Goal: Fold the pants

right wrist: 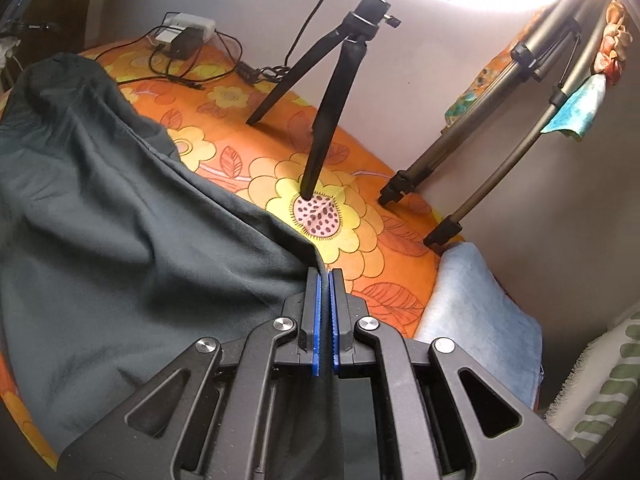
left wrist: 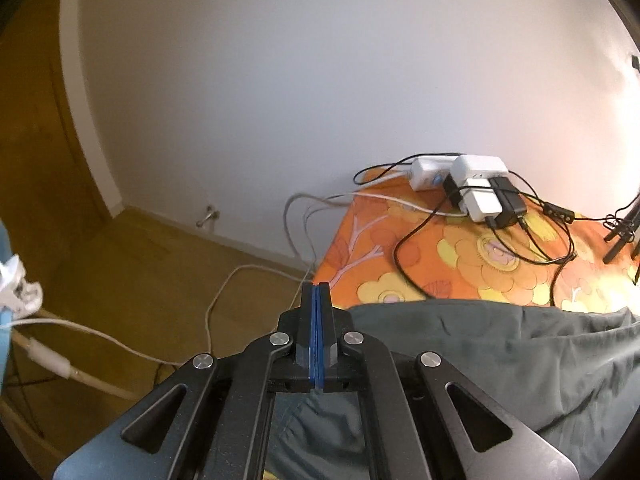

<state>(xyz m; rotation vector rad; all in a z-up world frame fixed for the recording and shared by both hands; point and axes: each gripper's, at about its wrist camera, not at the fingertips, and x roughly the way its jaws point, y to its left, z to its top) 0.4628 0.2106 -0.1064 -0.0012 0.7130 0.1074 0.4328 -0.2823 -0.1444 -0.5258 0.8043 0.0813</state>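
The dark grey-green pants (right wrist: 120, 208) lie bunched over the orange flowered bed cover (right wrist: 360, 272). My right gripper (right wrist: 325, 276) is shut on a raised ridge of the pants. The cloth peaks at its blue pads (right wrist: 318, 320) and hangs down beneath them. In the left wrist view the pants (left wrist: 500, 360) spread to the right, and their edge runs up to my left gripper (left wrist: 316, 292). Its blue pads (left wrist: 314, 340) are pressed together at the bed's left corner, with cloth (left wrist: 312, 420) hanging right under them. The pinch itself is hidden.
A power strip with chargers and black cables (left wrist: 476, 188) lies by the wall. A black tripod (right wrist: 324, 120) stands on the bed, with two metal stand legs (right wrist: 460, 152) at its right edge. A blue towel (right wrist: 476, 304) lies beside the bed. White cables (left wrist: 120, 344) cross the wooden floor.
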